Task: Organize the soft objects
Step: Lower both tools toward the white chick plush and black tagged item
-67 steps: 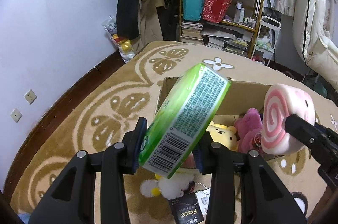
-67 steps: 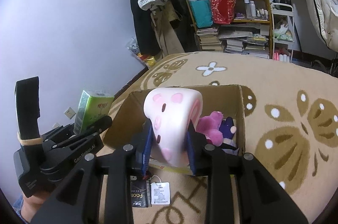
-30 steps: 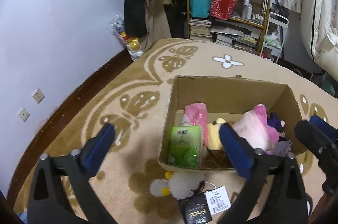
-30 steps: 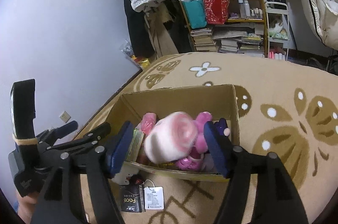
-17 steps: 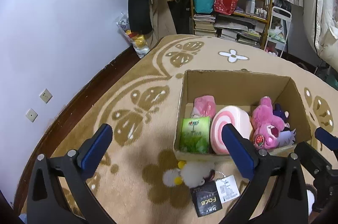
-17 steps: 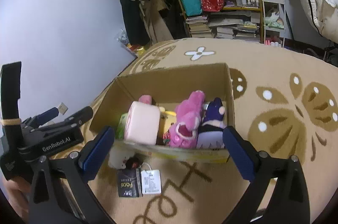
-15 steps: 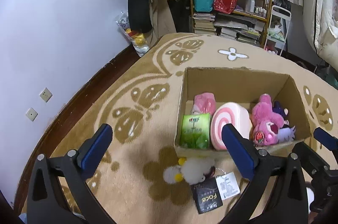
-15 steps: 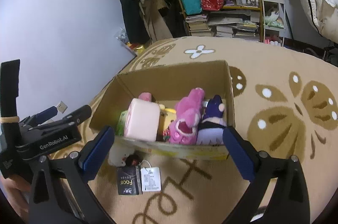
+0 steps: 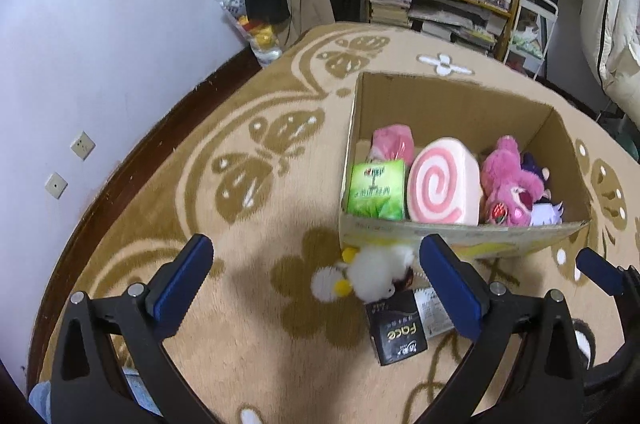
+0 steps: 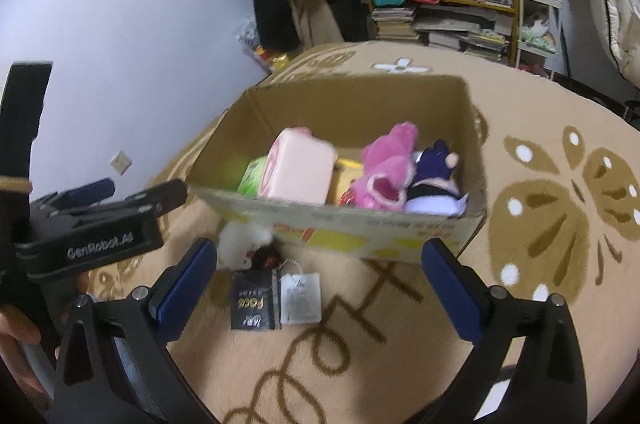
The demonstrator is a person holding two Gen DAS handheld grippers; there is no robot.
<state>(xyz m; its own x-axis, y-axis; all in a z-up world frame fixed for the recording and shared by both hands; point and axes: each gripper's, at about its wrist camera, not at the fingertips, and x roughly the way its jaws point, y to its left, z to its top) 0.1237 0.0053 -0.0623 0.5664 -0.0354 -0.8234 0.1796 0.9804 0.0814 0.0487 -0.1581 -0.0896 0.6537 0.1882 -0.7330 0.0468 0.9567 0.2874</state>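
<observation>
Two grippers hover over a patterned beige carpet [image 9: 248, 324], where we see an open cardboard box [image 9: 452, 95] at one o'clock in the left wrist view. Inside it, along the near wall, sit a pink swirl cushion [image 9: 442, 181], a pink plush toy [image 9: 506, 179] at its three o'clock, a purple plush toy [image 10: 434, 179] beyond that, and a green tissue pack [image 9: 376, 189] at the cushion's nine o'clock. Outside the box, touching its near wall at six o'clock, lies a white fluffy toy [image 9: 374, 274] with a black tag [image 9: 400, 332] and a white tag [image 10: 300, 298]. Our left gripper [image 9: 316, 284] is spread wide, holding nothing. Our right gripper [image 10: 318, 284], jaws just opened to full width, is likewise released and empty.
</observation>
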